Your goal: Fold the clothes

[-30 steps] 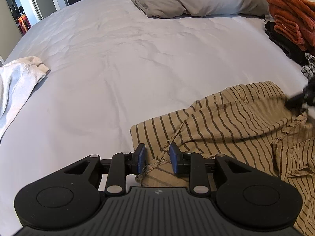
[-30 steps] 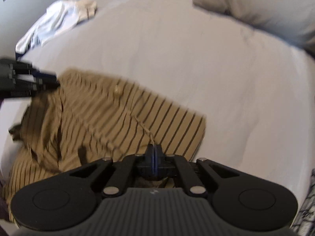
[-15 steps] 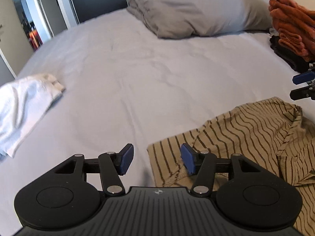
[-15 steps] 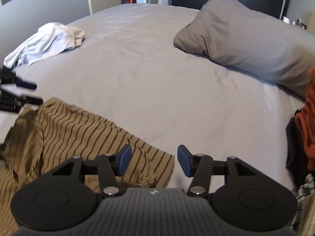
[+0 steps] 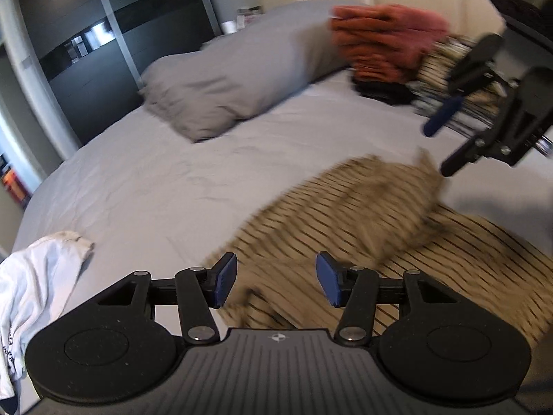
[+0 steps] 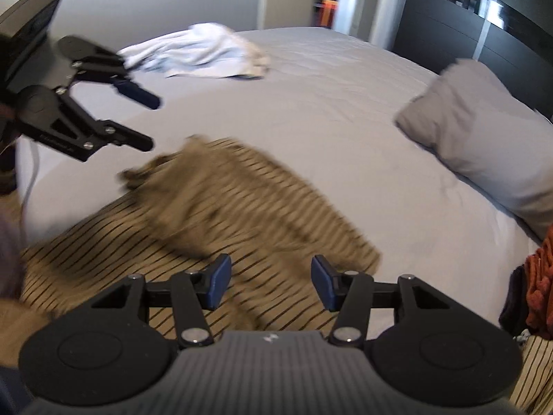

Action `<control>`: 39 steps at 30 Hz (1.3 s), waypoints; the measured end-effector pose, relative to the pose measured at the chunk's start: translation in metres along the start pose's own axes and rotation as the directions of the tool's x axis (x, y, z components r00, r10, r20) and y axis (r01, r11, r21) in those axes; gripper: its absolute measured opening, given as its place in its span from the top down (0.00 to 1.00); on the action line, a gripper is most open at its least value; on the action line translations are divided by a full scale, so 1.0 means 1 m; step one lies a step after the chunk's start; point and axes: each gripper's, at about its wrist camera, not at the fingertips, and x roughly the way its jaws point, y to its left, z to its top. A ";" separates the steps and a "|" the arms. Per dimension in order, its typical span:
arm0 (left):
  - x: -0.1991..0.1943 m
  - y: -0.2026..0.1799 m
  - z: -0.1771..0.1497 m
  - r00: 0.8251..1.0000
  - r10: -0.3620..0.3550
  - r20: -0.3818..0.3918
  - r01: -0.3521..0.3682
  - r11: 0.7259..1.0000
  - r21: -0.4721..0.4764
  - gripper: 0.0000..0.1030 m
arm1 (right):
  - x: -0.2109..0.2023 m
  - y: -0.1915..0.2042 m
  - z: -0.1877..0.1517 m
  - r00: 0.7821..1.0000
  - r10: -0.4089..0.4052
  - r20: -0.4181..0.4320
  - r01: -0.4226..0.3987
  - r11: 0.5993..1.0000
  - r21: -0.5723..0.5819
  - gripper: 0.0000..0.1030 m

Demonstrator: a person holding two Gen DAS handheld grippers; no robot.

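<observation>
A tan garment with dark stripes (image 5: 349,221) (image 6: 224,200) lies on the grey bed, its upper part doubled over the lower part and blurred. My left gripper (image 5: 276,283) hovers open over the garment's near left edge, nothing between its blue pads. My right gripper (image 6: 268,282) is open too, above the garment's near right corner. Each gripper shows in the other's view: the right gripper (image 5: 446,145) is raised at the far right, the left gripper (image 6: 148,121) is raised at the far left.
A grey pillow (image 5: 235,79) (image 6: 484,138) lies at the head of the bed. A crumpled white garment (image 5: 31,283) (image 6: 197,52) sits on the left side. A stack of orange, black and striped clothes (image 5: 387,48) (image 6: 539,287) is on the right. Bare grey sheet (image 5: 166,180) lies between.
Both grippers let go of the striped garment and opened, then rose and drew back from it. The garment's top part dropped folded onto the lower part.
</observation>
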 end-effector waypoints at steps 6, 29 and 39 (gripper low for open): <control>-0.040 -0.061 -0.037 0.998 -0.065 -0.016 0.066 0.985 0.159 0.50 | -0.028 0.062 -0.041 0.999 0.019 -0.041 -0.024 0.993 -0.116 0.37; -0.020 -0.177 -0.161 0.974 0.000 -0.228 0.107 0.883 0.458 0.39 | 0.009 0.169 -0.143 0.976 -0.110 -0.187 0.021 0.904 -0.426 0.25; -0.014 -0.160 -0.146 0.972 -0.015 -0.233 0.114 0.901 0.418 0.71 | 0.021 0.160 -0.138 0.970 -0.088 -0.225 -0.007 0.920 -0.392 0.32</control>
